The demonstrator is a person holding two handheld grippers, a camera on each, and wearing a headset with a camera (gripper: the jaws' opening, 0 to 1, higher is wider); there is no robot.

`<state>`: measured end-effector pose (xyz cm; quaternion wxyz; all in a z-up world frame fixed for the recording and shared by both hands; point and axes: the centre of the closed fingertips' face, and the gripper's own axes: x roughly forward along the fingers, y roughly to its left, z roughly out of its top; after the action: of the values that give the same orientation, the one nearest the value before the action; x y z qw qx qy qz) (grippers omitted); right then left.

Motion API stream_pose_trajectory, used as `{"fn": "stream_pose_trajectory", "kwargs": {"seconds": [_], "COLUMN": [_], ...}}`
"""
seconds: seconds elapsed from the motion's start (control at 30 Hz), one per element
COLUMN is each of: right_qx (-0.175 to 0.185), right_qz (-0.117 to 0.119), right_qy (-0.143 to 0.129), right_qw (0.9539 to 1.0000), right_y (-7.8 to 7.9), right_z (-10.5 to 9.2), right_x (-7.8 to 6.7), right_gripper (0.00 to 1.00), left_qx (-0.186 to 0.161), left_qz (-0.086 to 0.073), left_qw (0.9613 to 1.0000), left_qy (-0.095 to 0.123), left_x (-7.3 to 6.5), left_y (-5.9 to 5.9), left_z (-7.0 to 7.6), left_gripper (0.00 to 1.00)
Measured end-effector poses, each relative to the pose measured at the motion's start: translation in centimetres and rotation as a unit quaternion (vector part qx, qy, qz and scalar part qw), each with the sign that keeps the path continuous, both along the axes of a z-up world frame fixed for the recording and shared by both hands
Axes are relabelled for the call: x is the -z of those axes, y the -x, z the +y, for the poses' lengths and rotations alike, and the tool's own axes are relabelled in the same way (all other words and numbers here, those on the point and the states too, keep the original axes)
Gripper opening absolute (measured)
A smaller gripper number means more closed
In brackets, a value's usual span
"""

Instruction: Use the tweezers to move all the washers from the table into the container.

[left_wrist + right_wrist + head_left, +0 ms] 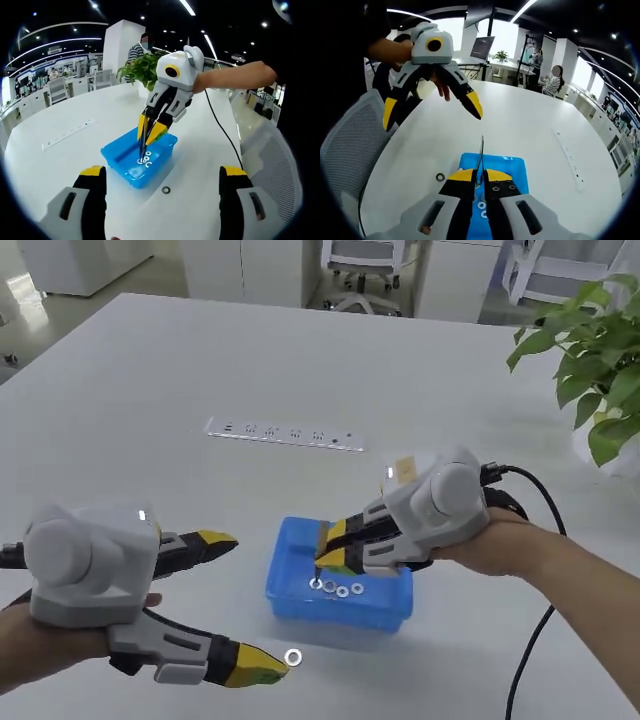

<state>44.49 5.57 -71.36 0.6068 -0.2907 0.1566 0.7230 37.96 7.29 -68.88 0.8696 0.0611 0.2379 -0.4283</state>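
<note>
A blue container (340, 616) stands on the white table and holds several small steel washers (342, 591). My right gripper (338, 546) hangs over it, shut on thin dark tweezers (481, 152) whose tips point down among the washers (145, 161) in the container (117, 150). One washer (293, 657) lies on the table just in front of the container; it appears as the washer (165, 190) and the washer (440, 177) in the gripper views. My left gripper (240, 605) is open at the lower left, its lower jaw tip close beside that washer.
A white power strip (285, 432) lies farther back on the table. A potted green plant (595, 350) stands at the right edge. A black cable (530, 640) trails from the right gripper. Office chairs stand beyond the table's far edge.
</note>
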Motion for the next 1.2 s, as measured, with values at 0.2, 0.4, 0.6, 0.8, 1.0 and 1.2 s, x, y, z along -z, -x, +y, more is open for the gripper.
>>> {"fn": "stream_pose_trajectory", "kwargs": {"seconds": [0.2,0.4,0.6,0.8,1.0,1.2], "right_qx": [-0.001,0.001,0.005,0.004,0.006,0.002], "right_qz": [0.004,0.007,0.012,0.015,0.019,0.015], "right_qy": [0.004,0.006,0.005,0.005,0.002,0.003], "right_qw": [1.0000,1.0000,0.9999,0.9999,0.9998,0.9999], "right_y": [-0.4,-0.7,-0.9,-0.8,-0.9,-0.8], "right_z": [0.0,-0.1,-0.1,-0.1,0.0,0.0], "right_x": [1.2,2.1,2.9,3.3,3.6,3.5], "right_gripper": [0.08,0.08,0.08,0.08,0.08,0.08], "left_qx": [0.000,0.001,0.006,0.013,0.014,0.022], "left_qz": [0.002,0.000,-0.005,-0.004,-0.004,-0.006], "left_qw": [1.0000,1.0000,1.0000,0.9999,0.9999,0.9997], "left_qy": [0.001,0.002,0.000,-0.001,-0.004,-0.008], "left_x": [0.2,0.3,0.5,0.7,0.7,0.4], "left_y": [-0.3,-0.7,-1.4,-2.0,-2.2,-2.7], "left_z": [0.1,0.0,0.0,-0.2,-0.5,-1.0], "left_gripper": [0.99,0.99,0.96,0.93,0.93,0.83]}}
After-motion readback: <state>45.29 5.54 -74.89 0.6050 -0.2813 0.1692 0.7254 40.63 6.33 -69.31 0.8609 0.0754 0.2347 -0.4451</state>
